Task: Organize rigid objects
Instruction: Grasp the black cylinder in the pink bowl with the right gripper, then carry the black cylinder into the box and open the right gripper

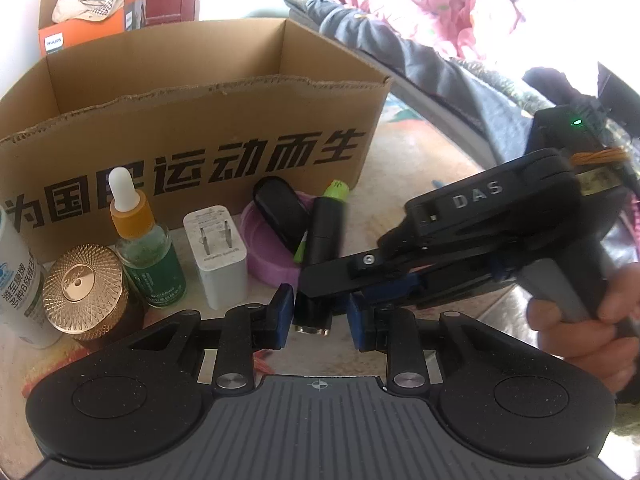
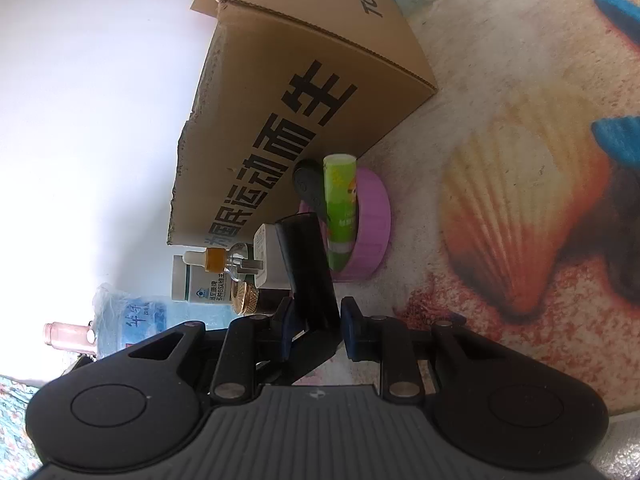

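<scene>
Both hand-held grippers had closed on a black tube [image 1: 325, 236]: left hand-held gripper [image 1: 320, 318] at its metal-tipped base, right hand-held gripper [image 1: 340, 284] mid-body. It stood at the cardboard box's [image 1: 192, 132] six o'clock, looking rigid, light, slippery.

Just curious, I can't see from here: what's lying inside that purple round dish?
In the purple dish a black oval object and a green tube rest propped on its rim. The dish's floor beneath them is mostly hidden, so anything smaller there can't be seen.

matt corrugated cardboard box [image 1: 192, 128]; glossy faceted gold metal-look lid [image 1: 82, 286]; clear glass dropper bottle [image 1: 150, 256]; matt white plastic charger [image 1: 216, 256].
</scene>
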The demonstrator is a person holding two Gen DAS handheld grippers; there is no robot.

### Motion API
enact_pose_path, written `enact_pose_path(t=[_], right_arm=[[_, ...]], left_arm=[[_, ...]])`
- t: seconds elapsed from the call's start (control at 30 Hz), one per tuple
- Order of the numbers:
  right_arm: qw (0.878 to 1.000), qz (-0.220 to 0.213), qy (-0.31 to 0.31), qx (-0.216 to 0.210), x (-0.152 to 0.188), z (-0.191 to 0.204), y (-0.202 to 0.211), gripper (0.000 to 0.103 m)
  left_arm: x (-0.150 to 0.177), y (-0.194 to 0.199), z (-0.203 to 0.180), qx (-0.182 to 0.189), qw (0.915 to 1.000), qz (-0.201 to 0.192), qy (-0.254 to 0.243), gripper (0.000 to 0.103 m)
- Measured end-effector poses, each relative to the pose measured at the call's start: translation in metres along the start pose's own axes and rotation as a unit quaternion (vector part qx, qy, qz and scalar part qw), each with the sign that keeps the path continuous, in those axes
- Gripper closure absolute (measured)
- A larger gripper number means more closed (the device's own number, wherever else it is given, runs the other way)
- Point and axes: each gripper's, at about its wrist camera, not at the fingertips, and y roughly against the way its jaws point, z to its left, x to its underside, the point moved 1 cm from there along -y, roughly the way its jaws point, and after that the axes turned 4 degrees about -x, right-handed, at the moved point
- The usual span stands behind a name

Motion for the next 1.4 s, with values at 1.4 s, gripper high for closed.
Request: enact_pose_path(t=[1.4], right_arm=[[0.951, -0.102, 0.291, 0.002, -0.032, 0.206, 0.008, 0.079]], left_arm=[[-0.091, 0.085, 0.031, -0.078, 0.9841, -0.150, -0.055, 0.081]])
